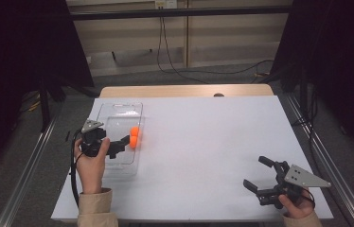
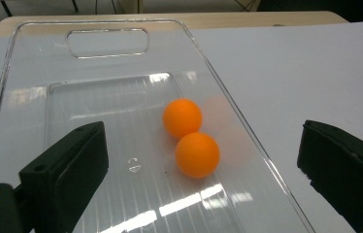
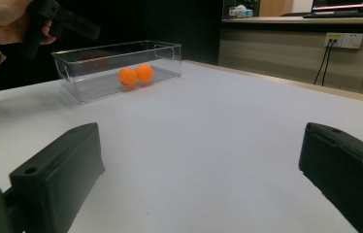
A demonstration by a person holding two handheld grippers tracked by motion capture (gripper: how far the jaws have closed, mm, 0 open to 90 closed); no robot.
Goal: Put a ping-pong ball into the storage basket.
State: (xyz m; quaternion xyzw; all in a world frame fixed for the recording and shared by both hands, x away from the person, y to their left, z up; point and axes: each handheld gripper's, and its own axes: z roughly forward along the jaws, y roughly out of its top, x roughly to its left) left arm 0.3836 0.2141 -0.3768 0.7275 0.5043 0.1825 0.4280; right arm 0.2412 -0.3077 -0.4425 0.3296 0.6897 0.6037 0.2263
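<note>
Both grippers are held wide apart and empty: left gripper (image 1: 124,143) mid-left, right gripper (image 1: 254,174) lower right. Two orange balls (image 2: 189,137), touching, are seen in the clear tray (image 2: 107,43); placing is probably finished.

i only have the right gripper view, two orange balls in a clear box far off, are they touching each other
Observer: Yes. In the left gripper view the two orange balls sit pressed together inside the clear box, near its right wall.

Operator: is the left hand-held gripper holding anything

Observer: No. The left hand-held gripper is open, its jaws spread wide over the box with the balls between and beyond them, untouched.

Operator: where's my own gripper on the table

Observer: In the high view the right hand-held gripper is open near the table's front right corner, with the box at the far left edge.
</note>
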